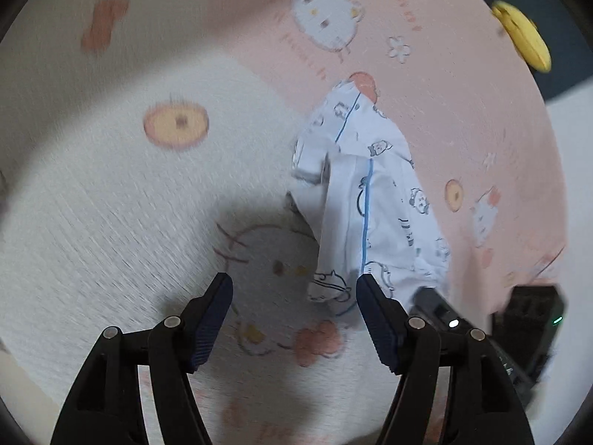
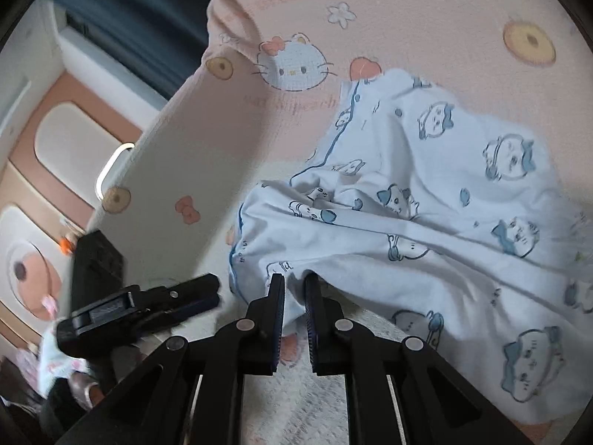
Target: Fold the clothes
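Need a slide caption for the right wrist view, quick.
Right hand-held gripper pinches the edge of the cartoon-print pajama on the pink cat-print blanket.

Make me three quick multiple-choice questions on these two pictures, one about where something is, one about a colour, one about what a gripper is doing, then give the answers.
1. Where does the white garment lie?
A. on the pink cartoon-cat blanket
B. on a bare wooden floor
C. in a basket

2. What colour is the piping along the garment's edge?
A. red
B. blue
C. green

3. What state is the right gripper in?
A. wide open, nothing between the fingers
B. shut on the garment's edge
C. holding a yellow toy

Answers:
1 A, the printed blanket surrounds the garment in both views.
2 B, a blue line runs down the hem in the left wrist view.
3 B, cloth is pinched between the nearly closed fingers, while the left gripper stands open with nothing between its fingers.
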### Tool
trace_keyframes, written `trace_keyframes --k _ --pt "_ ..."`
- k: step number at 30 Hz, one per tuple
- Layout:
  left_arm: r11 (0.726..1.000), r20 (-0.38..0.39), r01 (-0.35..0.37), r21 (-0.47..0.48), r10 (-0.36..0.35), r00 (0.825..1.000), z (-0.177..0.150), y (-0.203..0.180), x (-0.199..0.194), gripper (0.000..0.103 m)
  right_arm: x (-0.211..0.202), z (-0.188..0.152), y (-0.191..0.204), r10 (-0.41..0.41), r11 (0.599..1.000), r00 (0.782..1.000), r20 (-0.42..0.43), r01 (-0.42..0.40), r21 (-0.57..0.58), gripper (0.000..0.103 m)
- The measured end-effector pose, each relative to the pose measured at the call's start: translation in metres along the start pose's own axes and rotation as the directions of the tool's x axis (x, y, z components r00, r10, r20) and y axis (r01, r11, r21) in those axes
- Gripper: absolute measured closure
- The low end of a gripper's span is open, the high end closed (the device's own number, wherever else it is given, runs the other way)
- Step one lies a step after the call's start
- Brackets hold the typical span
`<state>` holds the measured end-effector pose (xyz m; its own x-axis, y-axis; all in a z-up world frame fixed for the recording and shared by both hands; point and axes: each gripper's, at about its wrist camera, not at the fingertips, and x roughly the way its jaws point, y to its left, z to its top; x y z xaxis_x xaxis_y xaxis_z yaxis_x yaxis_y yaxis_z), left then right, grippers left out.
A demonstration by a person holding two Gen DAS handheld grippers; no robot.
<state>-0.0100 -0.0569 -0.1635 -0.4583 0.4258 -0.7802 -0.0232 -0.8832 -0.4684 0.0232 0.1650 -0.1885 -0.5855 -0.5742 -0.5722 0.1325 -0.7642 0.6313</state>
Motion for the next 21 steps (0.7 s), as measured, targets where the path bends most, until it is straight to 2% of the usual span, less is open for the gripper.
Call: trace_keyframes --k 3,5,7,11,16,19,21 --pt "0.998 0.027 -0.028 0.058 0.026 0.999 -0.001 -0.013 -0.006 0.036 -0.005 -0.001 -0.001 -0.069 0.998 0.998 -0.015 0.069 -0.016 0.092" --pt "0.996 0.031 -0.036 0.086 0.034 0.999 -0.003 -0.021 -0.008 0.036 -0.008 -0.004 -0.006 -0.109 0.994 0.993 -0.036 0.109 0.008 0.072" --pt "0.992 0.036 -0.051 0.117 0.047 0.998 -0.006 -0.029 -0.011 0.036 -0.012 -0.007 -0.011 -0.143 0.989 0.988 -0.054 0.145 0.033 0.062" --pt "0.976 0.060 -0.082 0.202 0.071 0.996 -0.014 -0.046 -0.019 0.036 -0.030 -0.011 -0.013 -0.205 0.978 0.977 -0.052 0.206 0.033 0.062" --pt "0.949 0.073 -0.105 0.297 0.087 0.994 -0.022 -0.069 -0.017 0.036 -0.063 -0.011 -0.012 -0.277 0.961 0.961 0.003 0.277 0.005 0.061" --pt "0.928 0.072 -0.117 0.353 0.097 0.993 -0.028 -0.081 -0.012 0.036 -0.083 -0.011 -0.019 -0.316 0.948 0.948 0.046 0.315 0.037 0.049" --pt "0.918 0.070 -0.128 0.376 0.110 0.991 -0.031 -0.085 -0.006 0.036 -0.095 -0.011 -0.023 -0.341 0.939 0.937 0.073 0.337 0.064 0.046"
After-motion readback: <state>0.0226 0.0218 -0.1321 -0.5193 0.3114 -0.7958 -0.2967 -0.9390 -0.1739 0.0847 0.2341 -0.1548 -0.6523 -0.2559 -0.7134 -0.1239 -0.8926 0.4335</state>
